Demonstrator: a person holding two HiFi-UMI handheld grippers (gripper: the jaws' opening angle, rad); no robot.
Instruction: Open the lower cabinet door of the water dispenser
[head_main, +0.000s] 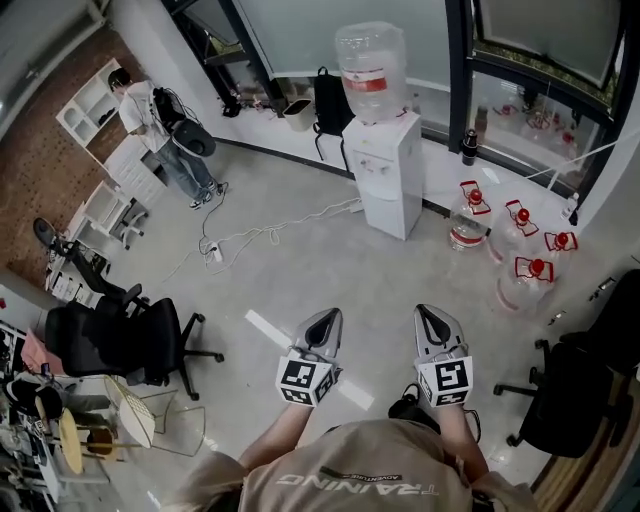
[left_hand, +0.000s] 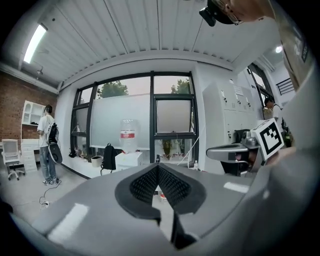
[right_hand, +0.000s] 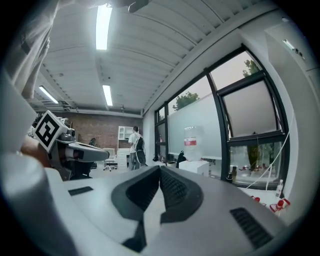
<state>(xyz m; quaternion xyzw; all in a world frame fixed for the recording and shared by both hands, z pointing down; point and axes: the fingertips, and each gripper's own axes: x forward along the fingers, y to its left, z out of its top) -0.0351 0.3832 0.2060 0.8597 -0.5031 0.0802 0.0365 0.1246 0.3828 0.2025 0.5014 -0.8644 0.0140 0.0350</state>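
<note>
Head cam sits up high on the person who holds the tools; we look fwd and steeply down at the floor (head_main: 300, 270), w/ the left gripper (head_main: 326, 318) and right gripper (head_main: 425, 313) low and close in the pic; the water dispenser (head_main: 383, 170) stands well away. Each gripper cam sits right behind its own jaws, very near them, and looks about level across the room; all 3 views share the water dispenser and a standing person (head_main: 150, 120); each gripper cam also sees the other gripper at its side.
</note>
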